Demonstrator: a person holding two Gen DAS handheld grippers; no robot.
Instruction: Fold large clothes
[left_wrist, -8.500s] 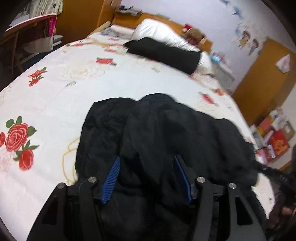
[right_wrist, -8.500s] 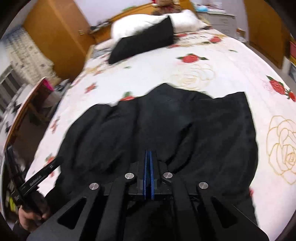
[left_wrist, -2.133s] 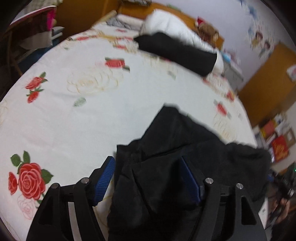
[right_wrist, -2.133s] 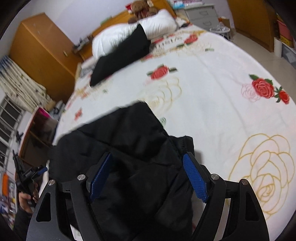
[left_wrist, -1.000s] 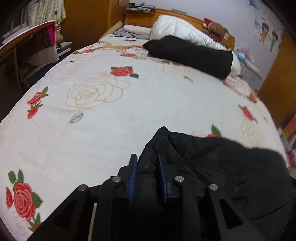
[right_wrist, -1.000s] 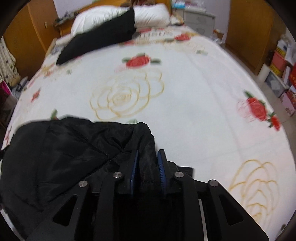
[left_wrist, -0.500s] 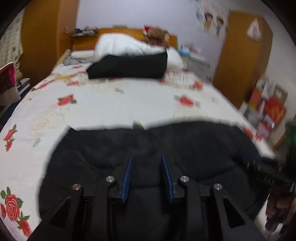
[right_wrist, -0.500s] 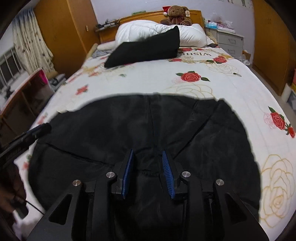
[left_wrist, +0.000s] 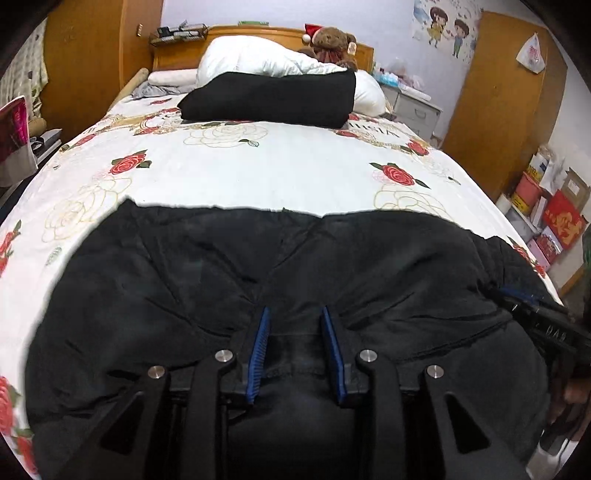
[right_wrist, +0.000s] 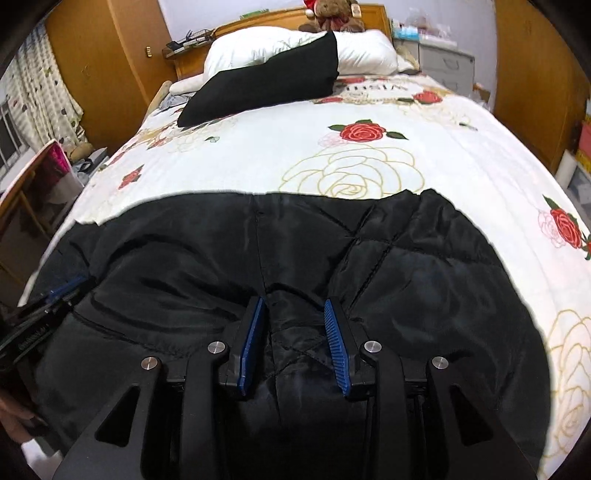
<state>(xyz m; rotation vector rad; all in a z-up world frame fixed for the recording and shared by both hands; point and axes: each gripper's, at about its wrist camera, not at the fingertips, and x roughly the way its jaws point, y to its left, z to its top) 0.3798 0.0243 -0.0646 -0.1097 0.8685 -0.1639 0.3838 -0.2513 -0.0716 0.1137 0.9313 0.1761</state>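
The left gripper (left_wrist: 295, 328) pointed steeply down over the near edge of the bed, its jaws part-open after a recent widening. A bunched fold of the black jacket (left_wrist: 207, 280) stood between the blue pads (left_wrist: 258, 343); whether the pads pressed on it could not be told. The right gripper (right_wrist: 295, 317) took a matching downward pose, its jaws also recently widened and part-open. Jacket fabric and a seam lay between its pads (right_wrist: 334, 343), and grip contact could not be confirmed there either. Each gripper appeared at the edge of the other's view, one toward each end of the garment.

The jacket lay spread flat across the near end of the bed, its long axis running from the left side edge to the right side edge. Its far hem formed a nearly straight line across the bedsheet (left_wrist: 258, 170). Quilted lining (right_wrist: 406, 258) showed at the right end.

Beyond the hem, the rose-printed bedsheet lay bare up to a folded black item (left_wrist: 269, 98) resting against a white pillow (left_wrist: 251, 59) at the headboard (left_wrist: 236, 31).
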